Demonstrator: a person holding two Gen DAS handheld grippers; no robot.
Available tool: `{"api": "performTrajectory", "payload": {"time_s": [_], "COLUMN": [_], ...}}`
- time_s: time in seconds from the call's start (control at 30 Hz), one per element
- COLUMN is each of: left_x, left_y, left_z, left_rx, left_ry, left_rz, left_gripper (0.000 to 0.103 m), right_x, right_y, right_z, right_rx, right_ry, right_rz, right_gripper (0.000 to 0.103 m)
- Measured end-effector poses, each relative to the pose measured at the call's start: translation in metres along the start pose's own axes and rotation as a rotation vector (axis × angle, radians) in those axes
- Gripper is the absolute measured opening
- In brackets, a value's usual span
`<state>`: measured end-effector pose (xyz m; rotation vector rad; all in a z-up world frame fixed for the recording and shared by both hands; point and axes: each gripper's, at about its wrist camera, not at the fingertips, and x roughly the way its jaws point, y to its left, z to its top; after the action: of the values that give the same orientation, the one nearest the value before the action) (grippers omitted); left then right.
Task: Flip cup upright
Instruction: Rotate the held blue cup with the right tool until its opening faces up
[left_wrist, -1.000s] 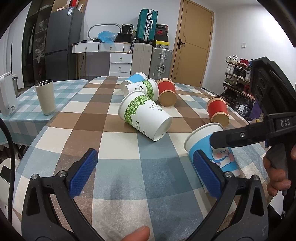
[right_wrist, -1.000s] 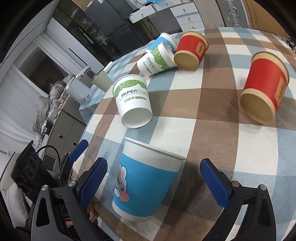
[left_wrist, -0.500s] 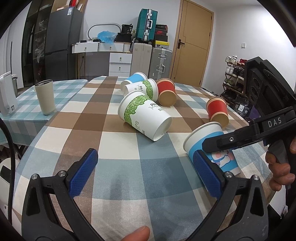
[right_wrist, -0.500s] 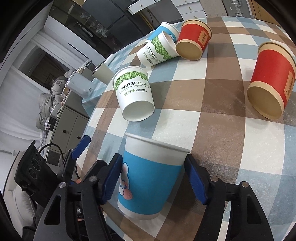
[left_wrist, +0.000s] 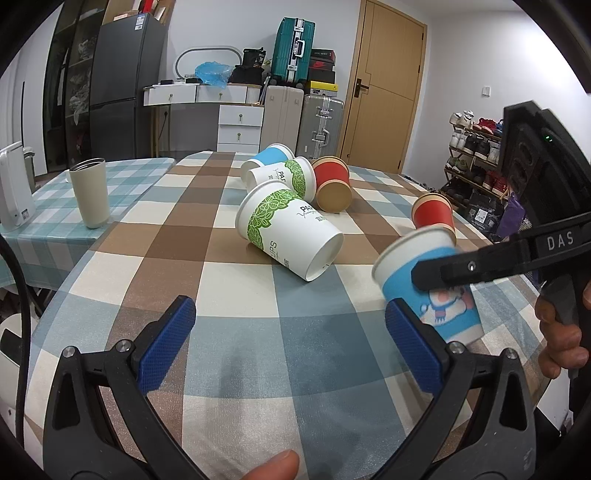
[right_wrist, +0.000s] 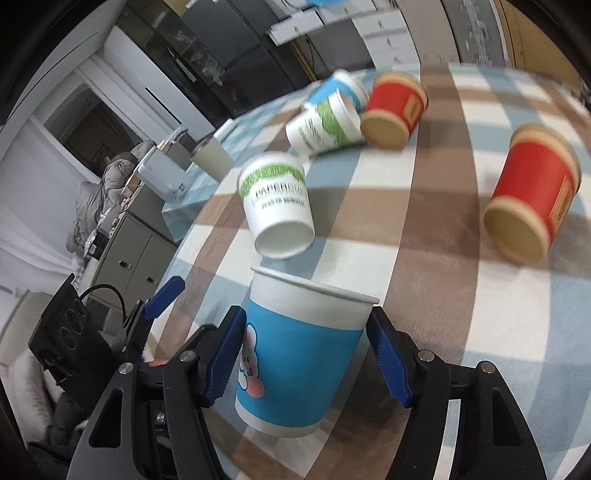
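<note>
Now right tongs (right_wrist: 308, 354) around blue cup (right_wrist: 295, 354).

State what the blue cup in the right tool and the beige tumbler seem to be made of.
Blue cup: likely paper, matte printed wall with a rolled white rim. Tumbler: probably coated metal, matte beige body with a bare steel-looking rim; plastic cannot be ruled out.

The cup (right_wrist: 301, 354) is a paper one with a blue band around its body, a white strip under the rolled rim, a white base and a cartoon animal printed on the side. It is tilted, its open mouth pointing up and toward the middle of the counter (left_wrist: 258, 354), near that counter's right edge. The blue pads of the right tongs (right_wrist: 308, 358) press against both of its sides.
</note>
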<state>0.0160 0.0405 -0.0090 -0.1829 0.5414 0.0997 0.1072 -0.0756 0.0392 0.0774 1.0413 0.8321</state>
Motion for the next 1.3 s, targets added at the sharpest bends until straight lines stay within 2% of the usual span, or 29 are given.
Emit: {"api": "performTrajectory", "payload": {"time_s": [0.17, 0.37, 1.03, 1.3], "left_x": [0.001, 0.0, 0.001, 0.0], "left_y": [0.0, 0.0, 0.0, 0.0], "left_z": [0.0, 0.0, -0.001, -0.001], "left_rx": [0.0, 0.0, 0.0, -0.001], "left_ry": [0.0, 0.0, 0.0, 0.0], "left_rz": [0.0, -0.001, -0.001, -0.001], "left_gripper": [0.103, 0.103, 0.103, 0.103], "right_x": [-0.006, -0.001, 0.0, -0.009], "right_y": [0.022, 0.029, 0.029, 0.033], "right_z": [-0.006, -0.008, -0.017, -0.033], "right_rx": [-0.162, -0.203, -0.222, -0.253], "right_ry": [-0.163, -0.264, -0.256, -0.263], "right_rz": [-0.161, -0.224, -0.23, -0.208], "right_gripper": [0.069, 0.069, 0.069, 0.068]}}
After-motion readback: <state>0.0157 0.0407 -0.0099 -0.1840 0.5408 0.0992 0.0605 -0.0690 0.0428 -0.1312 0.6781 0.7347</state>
